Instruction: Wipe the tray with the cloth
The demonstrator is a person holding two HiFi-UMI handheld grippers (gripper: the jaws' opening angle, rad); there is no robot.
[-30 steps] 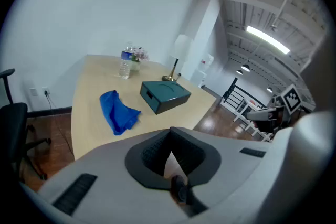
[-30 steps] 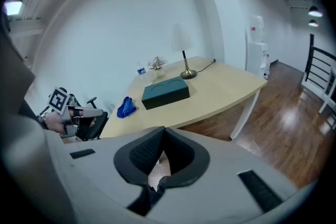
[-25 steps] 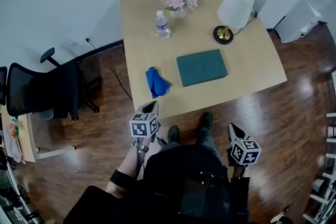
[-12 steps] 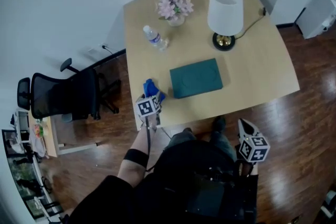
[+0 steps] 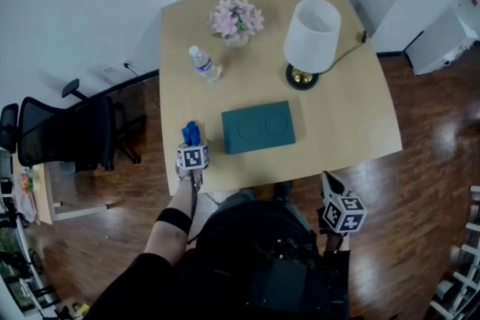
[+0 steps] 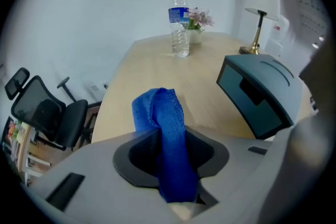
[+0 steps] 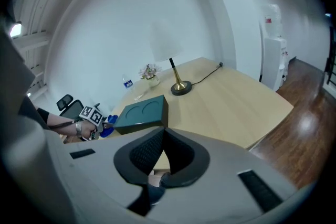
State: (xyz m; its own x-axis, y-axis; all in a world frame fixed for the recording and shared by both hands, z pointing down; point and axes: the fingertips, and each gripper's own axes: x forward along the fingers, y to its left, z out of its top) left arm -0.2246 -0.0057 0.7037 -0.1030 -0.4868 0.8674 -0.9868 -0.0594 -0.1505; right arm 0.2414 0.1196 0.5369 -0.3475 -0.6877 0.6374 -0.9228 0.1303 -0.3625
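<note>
Left gripper jaws just closing, now clamped on blue cloth at counter edge, just left of teal tray. Right gripper jaws together, empty, off counter. Tray not yet wiped; whole wipe remains.

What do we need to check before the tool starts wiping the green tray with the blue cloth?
1. Grip: ok. The jaws of the left tool have just been closing and now pinch the blue cloth.
2. Contact: not ok. The cloth sits beside the teal tray, not touching it.
3. Tray top bare: ok. Nothing lies on it.
4. Other hand clear: ok. The right tool is shut, empty and off the near edge of the table.
5. Path clear: ok. The bottle and lamp stand behind the tray, apart from it.
</note>
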